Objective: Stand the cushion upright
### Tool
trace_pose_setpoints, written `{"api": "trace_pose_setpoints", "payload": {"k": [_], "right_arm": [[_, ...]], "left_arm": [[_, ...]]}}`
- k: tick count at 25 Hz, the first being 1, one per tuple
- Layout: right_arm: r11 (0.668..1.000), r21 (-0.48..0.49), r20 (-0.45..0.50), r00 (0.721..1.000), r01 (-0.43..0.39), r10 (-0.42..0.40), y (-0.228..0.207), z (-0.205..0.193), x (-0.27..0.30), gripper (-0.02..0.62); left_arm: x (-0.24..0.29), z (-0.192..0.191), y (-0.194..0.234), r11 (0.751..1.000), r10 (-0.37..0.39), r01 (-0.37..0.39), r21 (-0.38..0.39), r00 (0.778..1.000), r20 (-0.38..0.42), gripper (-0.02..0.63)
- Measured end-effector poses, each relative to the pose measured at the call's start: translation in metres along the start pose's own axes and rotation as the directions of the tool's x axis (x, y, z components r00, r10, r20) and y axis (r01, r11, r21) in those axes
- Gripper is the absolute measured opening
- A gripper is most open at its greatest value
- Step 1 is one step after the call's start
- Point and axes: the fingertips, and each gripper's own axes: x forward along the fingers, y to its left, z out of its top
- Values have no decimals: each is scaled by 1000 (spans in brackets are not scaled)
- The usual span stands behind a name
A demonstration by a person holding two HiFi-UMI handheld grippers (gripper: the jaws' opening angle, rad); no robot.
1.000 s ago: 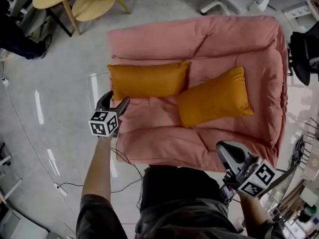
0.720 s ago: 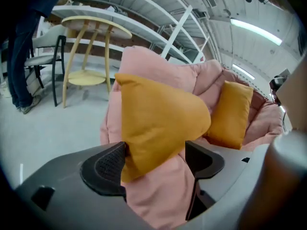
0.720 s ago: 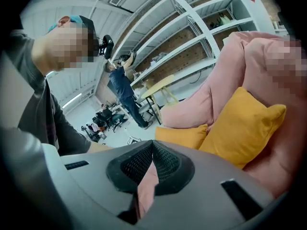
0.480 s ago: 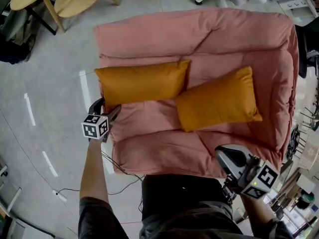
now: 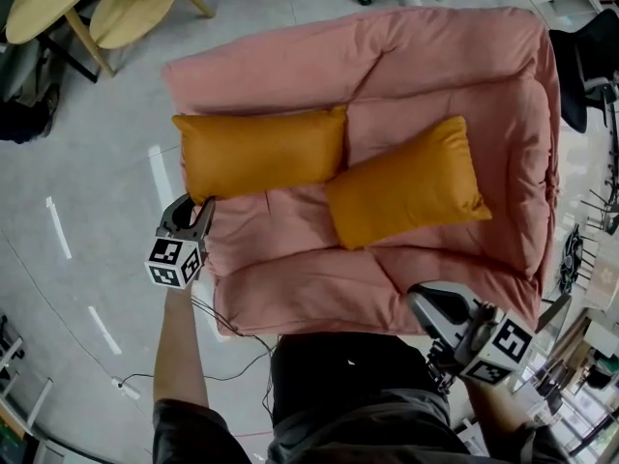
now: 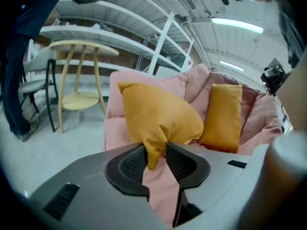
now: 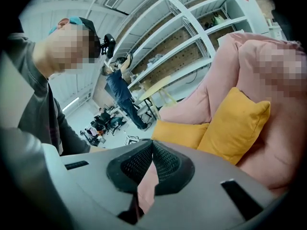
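Two orange cushions lie flat on a pink sofa (image 5: 319, 288). The left cushion (image 5: 261, 153) (image 6: 158, 116) lies crosswise, and the right cushion (image 5: 401, 182) (image 6: 223, 116) (image 7: 235, 123) rests slanted beside it, touching its end. My left gripper (image 5: 191, 211) (image 6: 156, 150) is at the left cushion's near left corner. Its jaws have just been closing, and the pads now pinch that corner. My right gripper (image 5: 430, 307) (image 7: 152, 145) hangs over the sofa's near right edge, shut with nothing between its pads.
Round wooden tables (image 5: 87, 3) stand on the grey floor at the far left. A black office chair (image 5: 590, 66) is beside the sofa's right end. A cable (image 5: 145, 380) runs over the floor near my left arm. A standing person (image 7: 120, 97) and shelving are in the background.
My left gripper's jaws stood wide at the cushion's corner and have narrowed onto it, the gripper shifting slightly left and down. The right gripper has kept its place.
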Motion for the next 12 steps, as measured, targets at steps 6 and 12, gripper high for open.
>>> {"api": "trace_pose_setpoints", "payload": {"k": [6, 12], "right_arm": [[1000, 19, 28, 999, 21, -22, 6, 9, -41, 9], [995, 54, 114, 989, 88, -94, -6, 22, -93, 9]], "left_arm": [[-38, 137, -84, 974, -76, 33, 226, 980, 182, 91], [-6, 269, -203, 886, -257, 105, 452, 922, 291, 67]]}}
